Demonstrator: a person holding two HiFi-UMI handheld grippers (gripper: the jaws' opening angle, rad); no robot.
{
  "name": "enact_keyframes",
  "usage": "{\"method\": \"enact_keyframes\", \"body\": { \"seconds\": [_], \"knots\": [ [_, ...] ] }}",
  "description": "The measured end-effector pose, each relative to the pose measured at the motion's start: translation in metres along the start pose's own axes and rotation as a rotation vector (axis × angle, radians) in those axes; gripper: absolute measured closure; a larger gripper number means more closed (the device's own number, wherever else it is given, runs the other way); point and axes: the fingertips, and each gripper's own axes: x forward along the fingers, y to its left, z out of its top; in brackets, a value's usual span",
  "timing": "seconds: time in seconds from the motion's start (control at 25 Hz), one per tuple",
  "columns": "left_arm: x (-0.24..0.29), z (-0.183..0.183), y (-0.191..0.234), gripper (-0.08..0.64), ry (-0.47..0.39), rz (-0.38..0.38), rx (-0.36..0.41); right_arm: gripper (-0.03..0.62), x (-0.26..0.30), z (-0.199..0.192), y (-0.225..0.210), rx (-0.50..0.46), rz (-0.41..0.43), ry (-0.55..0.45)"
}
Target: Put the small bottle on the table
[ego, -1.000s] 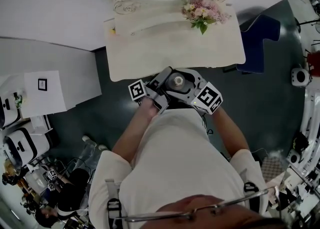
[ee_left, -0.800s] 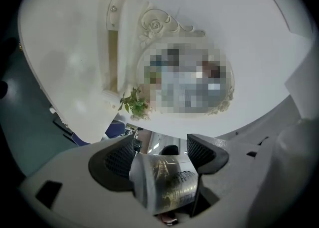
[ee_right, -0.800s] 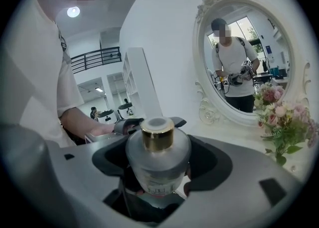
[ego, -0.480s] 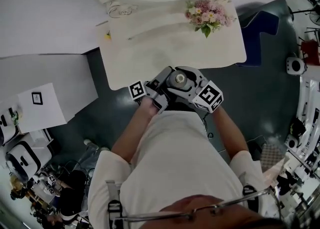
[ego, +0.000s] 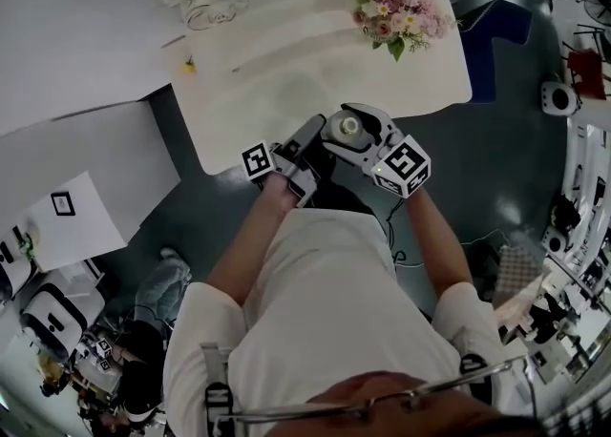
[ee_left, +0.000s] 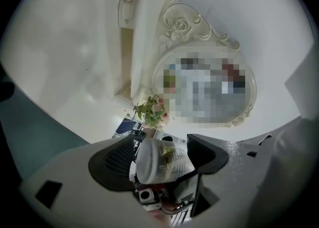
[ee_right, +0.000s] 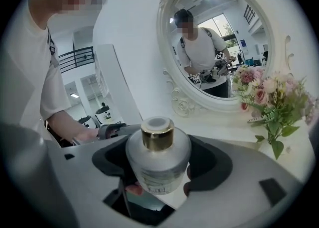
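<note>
The small bottle (ego: pixel 346 124), frosted glass with a gold cap, stands upright between the jaws of my right gripper (ego: pixel 349 120), which is shut on it just over the front edge of the white dressing table (ego: pixel 277 82). In the right gripper view the bottle (ee_right: pixel 157 160) fills the gap of that gripper (ee_right: pixel 158 168). My left gripper (ego: pixel 313 135) sits just left of it, jaws apart. Its own view shows the bottle's base (ee_left: pixel 160 160) close in front of the left gripper (ee_left: pixel 162 156). That gripper's grey tip (ee_right: pixel 112 130) shows beside the bottle, apart from it.
A pink flower bunch (ego: pixel 396 15) stands at the table's back right, below an ornate oval mirror (ee_right: pixel 219 38). A small yellow thing (ego: pixel 189 65) lies at the table's left edge. A blue seat (ego: pixel 492 34) stands right of the table, and a white panel (ego: pixel 76 168) to its left.
The right gripper has carried the bottle forward over the table's front edge. The left gripper, close around the bottle before, now trails behind it.
</note>
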Motion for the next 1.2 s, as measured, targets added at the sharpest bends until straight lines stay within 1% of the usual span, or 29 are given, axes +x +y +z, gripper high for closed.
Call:
{"method": "enact_keyframes", "body": {
  "seconds": [0.16,0.28,0.4,0.6,0.84,1.04,1.2],
  "knots": [
    [-0.008,0.014,0.02,0.239,-0.012,0.047,-0.018,0.249,0.007,-0.016,-0.023,0.047,-0.061,-0.005],
    [-0.015,0.023,0.028,0.239,-0.016,0.073,-0.017,0.249,0.019,-0.035,-0.041,0.062,-0.096,0.01],
    [-0.022,0.028,0.034,0.239,-0.014,0.091,-0.019,0.249,0.032,-0.055,-0.053,0.082,-0.115,0.018],
    [-0.027,0.038,0.045,0.239,-0.012,0.111,-0.033,0.249,0.055,-0.075,-0.073,0.114,-0.155,0.01],
    [-0.026,0.047,0.053,0.239,-0.003,0.13,-0.035,0.249,0.079,-0.112,-0.097,0.16,-0.213,0.036],
    [-0.026,0.061,0.064,0.239,-0.007,0.147,-0.046,0.249,0.095,-0.137,-0.116,0.128,-0.275,0.083],
    [-0.023,0.065,0.069,0.239,0.005,0.161,-0.049,0.249,0.103,-0.15,-0.128,0.103,-0.319,0.116]
  ]
}}
